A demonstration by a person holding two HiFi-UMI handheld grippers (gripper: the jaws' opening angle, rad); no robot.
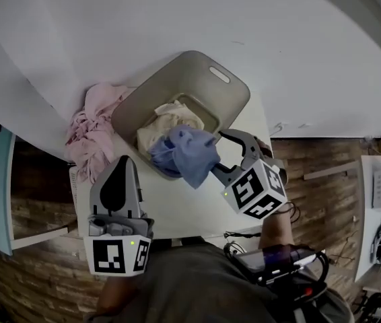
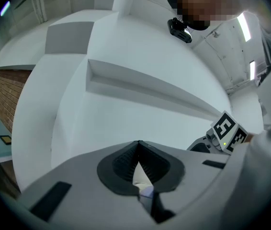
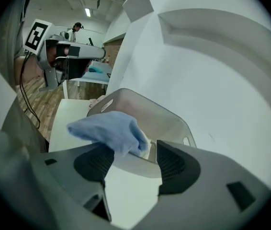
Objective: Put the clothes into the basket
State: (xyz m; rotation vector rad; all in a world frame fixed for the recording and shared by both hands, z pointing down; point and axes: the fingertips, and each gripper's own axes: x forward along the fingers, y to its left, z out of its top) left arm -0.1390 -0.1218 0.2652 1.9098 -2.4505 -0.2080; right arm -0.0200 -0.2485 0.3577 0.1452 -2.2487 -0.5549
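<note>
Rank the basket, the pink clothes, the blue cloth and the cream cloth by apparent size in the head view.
1. basket
2. pink clothes
3. blue cloth and cream cloth look alike; blue partly covers cream, so no ranking.

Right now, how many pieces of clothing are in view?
3: pink garment on the table beside the basket, cream garment inside it, blue garment draped over its rim. More may lie hidden.

The head view looks steeply down from above on the worktop (image 1: 197, 207) and basket (image 1: 197, 73). The left gripper view faces level, toward a white wall (image 2: 126, 119). The right gripper view tilts downward, close on that same basket (image 3: 145, 109), seen from its side
</note>
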